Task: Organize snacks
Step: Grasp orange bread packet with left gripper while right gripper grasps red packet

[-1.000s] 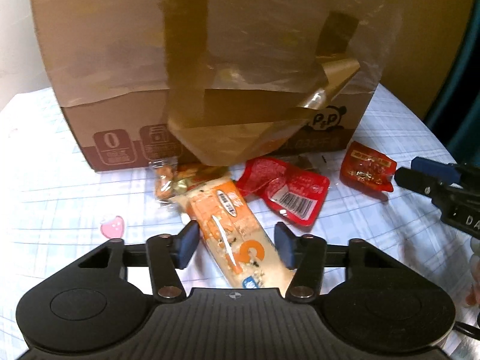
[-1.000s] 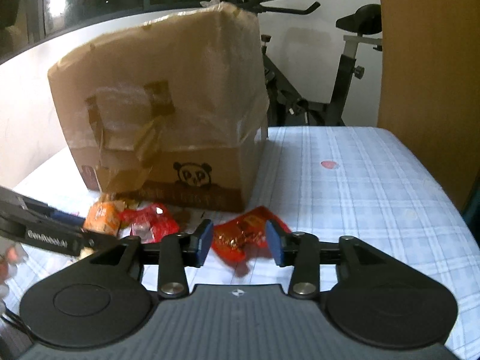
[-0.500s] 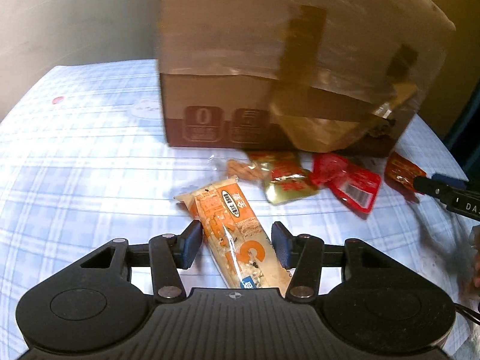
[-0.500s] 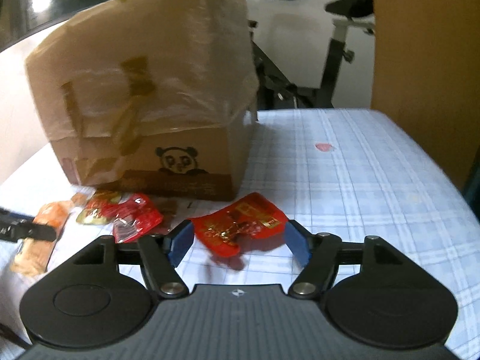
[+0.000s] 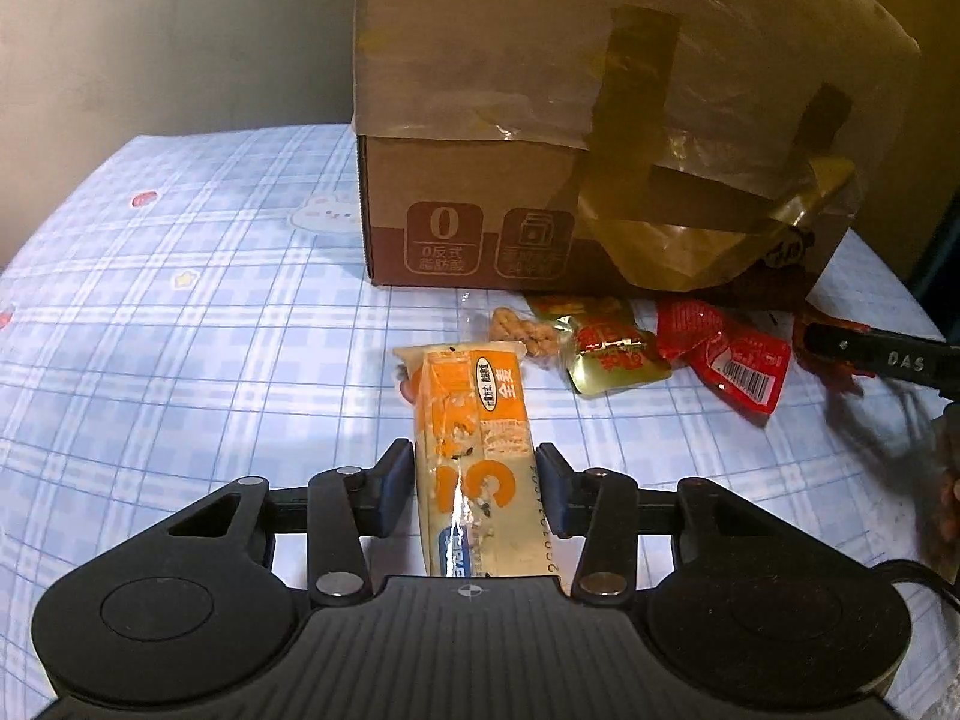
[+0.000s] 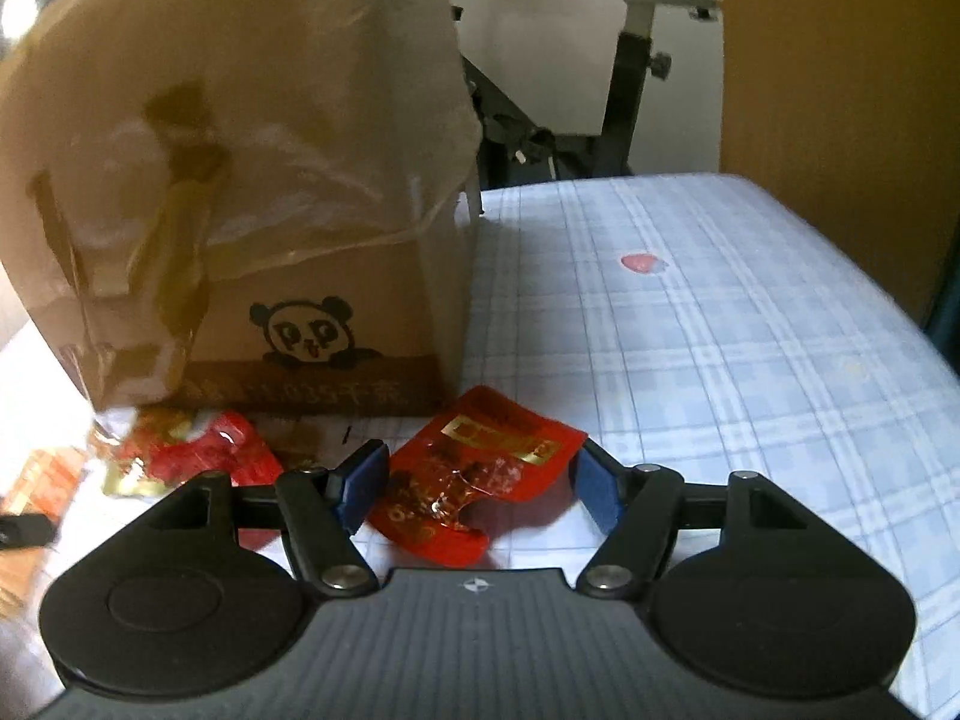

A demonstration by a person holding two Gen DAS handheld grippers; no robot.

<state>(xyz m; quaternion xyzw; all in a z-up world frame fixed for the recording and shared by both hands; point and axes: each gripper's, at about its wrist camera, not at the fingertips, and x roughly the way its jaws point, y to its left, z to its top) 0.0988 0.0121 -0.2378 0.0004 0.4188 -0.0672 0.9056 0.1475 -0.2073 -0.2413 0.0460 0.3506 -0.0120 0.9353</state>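
An orange and cream snack packet lies lengthwise on the checked tablecloth. My left gripper is closing on its near half, and both blue pads meet the packet's edges. In the right wrist view a red foil snack packet lies between the fingers of my right gripper. That gripper stands open, with its pads off the foil on either side. The right gripper also shows at the right edge of the left wrist view.
A tall taped cardboard box with a panda print stands just behind the snacks. At its foot lie a peanut bag, a gold and red packet and a red barcode packet. An exercise bike stands beyond the table.
The left gripper swung round to line up with the orange packet, and its jaws narrowed onto it. The right jaws widened and came down around the red foil packet.
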